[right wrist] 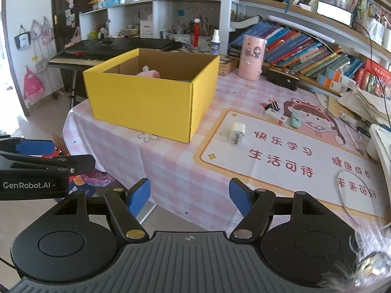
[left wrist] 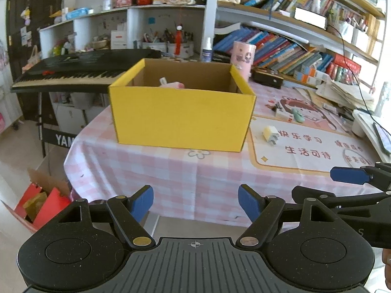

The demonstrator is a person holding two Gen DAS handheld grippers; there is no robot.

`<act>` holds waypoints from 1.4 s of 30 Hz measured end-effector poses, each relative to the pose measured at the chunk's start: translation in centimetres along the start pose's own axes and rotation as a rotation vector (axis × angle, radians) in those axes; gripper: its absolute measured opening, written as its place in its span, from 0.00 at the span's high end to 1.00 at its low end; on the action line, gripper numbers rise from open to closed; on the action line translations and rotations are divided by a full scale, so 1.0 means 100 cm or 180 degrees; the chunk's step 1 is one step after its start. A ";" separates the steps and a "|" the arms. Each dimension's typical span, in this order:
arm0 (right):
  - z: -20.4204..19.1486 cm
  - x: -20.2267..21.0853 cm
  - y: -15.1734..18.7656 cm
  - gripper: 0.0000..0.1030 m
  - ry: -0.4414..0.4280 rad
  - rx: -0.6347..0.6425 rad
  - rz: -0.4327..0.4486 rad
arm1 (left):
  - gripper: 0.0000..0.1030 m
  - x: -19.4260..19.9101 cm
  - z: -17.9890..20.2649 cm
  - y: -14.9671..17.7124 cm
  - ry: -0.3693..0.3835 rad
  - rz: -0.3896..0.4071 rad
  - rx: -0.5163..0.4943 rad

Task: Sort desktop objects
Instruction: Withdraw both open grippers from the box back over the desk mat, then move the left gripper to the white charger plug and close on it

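Observation:
An open yellow cardboard box [left wrist: 180, 117] [right wrist: 146, 100] stands on the pink checked tablecloth, with a pink soft item [left wrist: 171, 84] [right wrist: 148, 73] inside. A white charger plug [left wrist: 270, 133] [right wrist: 237, 131] lies on the printed mat to the box's right. Further back on the mat are a small white box with dark clips [left wrist: 281, 112] [right wrist: 271, 112] and a pale green item [left wrist: 298, 116] [right wrist: 295, 119]. My left gripper [left wrist: 195, 204] is open and empty, short of the table's front edge. My right gripper [right wrist: 189, 195] is open and empty, beside it to the right.
A pink cylindrical holder [left wrist: 242, 59] [right wrist: 251, 57] and a dark case [right wrist: 282, 78] stand behind the box. Books and papers [left wrist: 347, 92] line the right side. A keyboard [left wrist: 73, 73] stands left of the table, a red box [left wrist: 41, 205] on the floor.

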State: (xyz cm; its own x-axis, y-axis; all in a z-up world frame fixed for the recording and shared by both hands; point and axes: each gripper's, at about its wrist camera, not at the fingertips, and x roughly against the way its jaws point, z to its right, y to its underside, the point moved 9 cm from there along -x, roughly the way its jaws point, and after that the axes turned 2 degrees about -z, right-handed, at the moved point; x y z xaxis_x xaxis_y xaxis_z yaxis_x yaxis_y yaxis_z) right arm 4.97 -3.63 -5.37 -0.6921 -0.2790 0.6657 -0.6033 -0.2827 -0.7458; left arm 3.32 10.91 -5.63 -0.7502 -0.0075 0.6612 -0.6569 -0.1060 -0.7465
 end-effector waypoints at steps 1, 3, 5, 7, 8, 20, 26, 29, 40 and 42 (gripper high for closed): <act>0.002 0.000 0.000 0.33 0.0016 -0.0017 -0.0004 | 0.24 -0.001 0.003 0.000 0.0018 -0.0008 -0.0021; 0.007 0.000 0.001 0.33 0.0047 -0.0049 -0.0012 | 0.24 -0.004 0.007 -0.001 0.0054 -0.0023 -0.0057; 0.010 -0.001 0.001 0.33 0.0068 -0.0065 -0.0028 | 0.24 -0.006 0.012 -0.002 0.0085 -0.0035 -0.0088; 0.013 -0.001 0.002 0.33 0.0089 -0.0071 -0.0038 | 0.24 -0.008 0.015 -0.003 0.0110 -0.0035 -0.0101; 0.015 -0.001 0.002 0.33 0.0102 -0.0073 -0.0040 | 0.24 -0.010 0.016 -0.004 0.0119 -0.0036 -0.0108; 0.056 -0.005 0.005 0.33 0.0277 -0.0266 -0.0074 | 0.24 -0.034 0.054 -0.017 0.0310 -0.0085 -0.0316; 0.087 -0.012 0.004 0.33 0.0328 -0.0391 -0.0118 | 0.24 -0.047 0.079 -0.026 0.0369 -0.0118 -0.0418; 0.102 -0.017 0.003 0.33 0.0347 -0.0429 -0.0146 | 0.24 -0.055 0.093 -0.029 0.0403 -0.0141 -0.0467; 0.158 -0.037 -0.001 0.33 0.0375 -0.0494 -0.0295 | 0.24 -0.083 0.142 -0.038 0.0533 -0.0230 -0.0564; 0.168 -0.040 -0.003 0.33 0.0378 -0.0492 -0.0310 | 0.24 -0.089 0.150 -0.040 0.0539 -0.0242 -0.0552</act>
State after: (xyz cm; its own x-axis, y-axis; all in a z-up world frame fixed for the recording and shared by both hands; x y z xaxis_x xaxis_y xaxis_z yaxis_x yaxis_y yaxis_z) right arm 14.55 -17.82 -7.38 -0.6639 -0.1447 0.7336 -0.7168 -0.1562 -0.6795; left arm 13.80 -3.50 -7.42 -0.6905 0.1622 0.7049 -0.7041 0.0725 -0.7064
